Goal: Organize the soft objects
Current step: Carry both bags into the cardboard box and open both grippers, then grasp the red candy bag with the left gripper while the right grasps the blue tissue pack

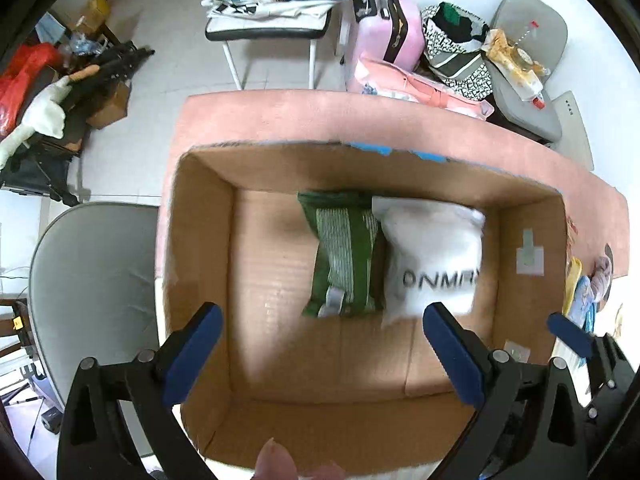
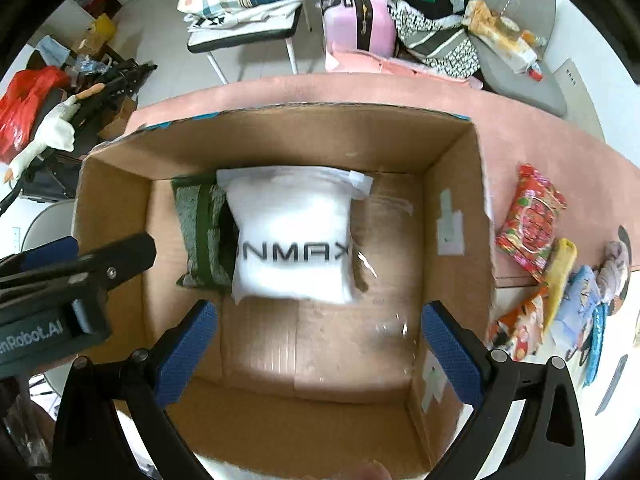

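Your left gripper (image 1: 320,356) and right gripper (image 2: 318,350) both hover released and empty above the open brown cardboard box (image 2: 452,184), where the white plastic-wrapped pillow (image 2: 292,236), lettered "ONMAX", lies lengthwise toward the far wall beside the green striped bundle (image 1: 346,252).

White bag (image 2: 292,240): "ONMAX", possibly partial. Left hand-held gripper (image 2: 60,280) body: "enRobot.AI".

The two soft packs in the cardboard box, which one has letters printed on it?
The white pack, lying beside the green striped pack in the cardboard box. It carries black lettering; the green one shows only stripes.
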Tool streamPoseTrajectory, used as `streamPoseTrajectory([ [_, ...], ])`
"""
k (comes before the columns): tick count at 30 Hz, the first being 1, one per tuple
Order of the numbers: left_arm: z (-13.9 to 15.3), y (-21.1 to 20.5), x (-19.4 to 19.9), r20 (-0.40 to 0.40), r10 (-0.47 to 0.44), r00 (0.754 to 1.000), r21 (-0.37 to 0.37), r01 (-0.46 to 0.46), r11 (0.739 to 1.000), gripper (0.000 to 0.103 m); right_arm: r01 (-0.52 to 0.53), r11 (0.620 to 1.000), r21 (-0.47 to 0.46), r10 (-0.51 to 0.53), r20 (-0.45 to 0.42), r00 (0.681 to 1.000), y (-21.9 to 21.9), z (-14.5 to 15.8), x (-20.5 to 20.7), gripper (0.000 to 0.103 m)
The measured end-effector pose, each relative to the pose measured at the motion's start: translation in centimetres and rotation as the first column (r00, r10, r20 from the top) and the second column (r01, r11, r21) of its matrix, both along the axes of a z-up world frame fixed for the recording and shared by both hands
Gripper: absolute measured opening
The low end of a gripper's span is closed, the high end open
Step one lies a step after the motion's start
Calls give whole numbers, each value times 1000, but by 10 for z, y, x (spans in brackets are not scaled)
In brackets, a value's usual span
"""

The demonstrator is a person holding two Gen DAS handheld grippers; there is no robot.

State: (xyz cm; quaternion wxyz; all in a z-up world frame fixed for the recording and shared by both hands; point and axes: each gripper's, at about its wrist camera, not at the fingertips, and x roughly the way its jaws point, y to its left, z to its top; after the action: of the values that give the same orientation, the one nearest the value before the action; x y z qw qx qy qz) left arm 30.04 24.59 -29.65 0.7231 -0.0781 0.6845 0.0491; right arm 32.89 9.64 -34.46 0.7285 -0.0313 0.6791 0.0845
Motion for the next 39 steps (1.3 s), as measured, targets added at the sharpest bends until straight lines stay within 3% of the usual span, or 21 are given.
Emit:
streamPoseTrajectory([
  [14,68,-11,-89,157,17,988,0,-17,1000,102,-12,1000,11,10,151,988,-24,82,-91,103],
  [21,99,-22,-106,214,13,977,29,-20,999,102,-10,997,74,-4,189,982,-40,115,-115,103],
  [25,116,-48,-105,235,-23,972,71,7,997,102,7,991,136,-31,175,984,-65,124,-118,103],
  [30,133,-117,-87,274,-140,952,163,97,982,102,103,976,189,-130,134,982,-137,129,-111,103],
  [33,123,-169,-59,241,-223,945,180,182,967,102,206,961,184,-229,111,967,-199,125,-102,103],
  [39,63,-278,23,82,-387,918,178,369,912,102,482,865,143,-485,-11,874,-337,65,-64,103],
])
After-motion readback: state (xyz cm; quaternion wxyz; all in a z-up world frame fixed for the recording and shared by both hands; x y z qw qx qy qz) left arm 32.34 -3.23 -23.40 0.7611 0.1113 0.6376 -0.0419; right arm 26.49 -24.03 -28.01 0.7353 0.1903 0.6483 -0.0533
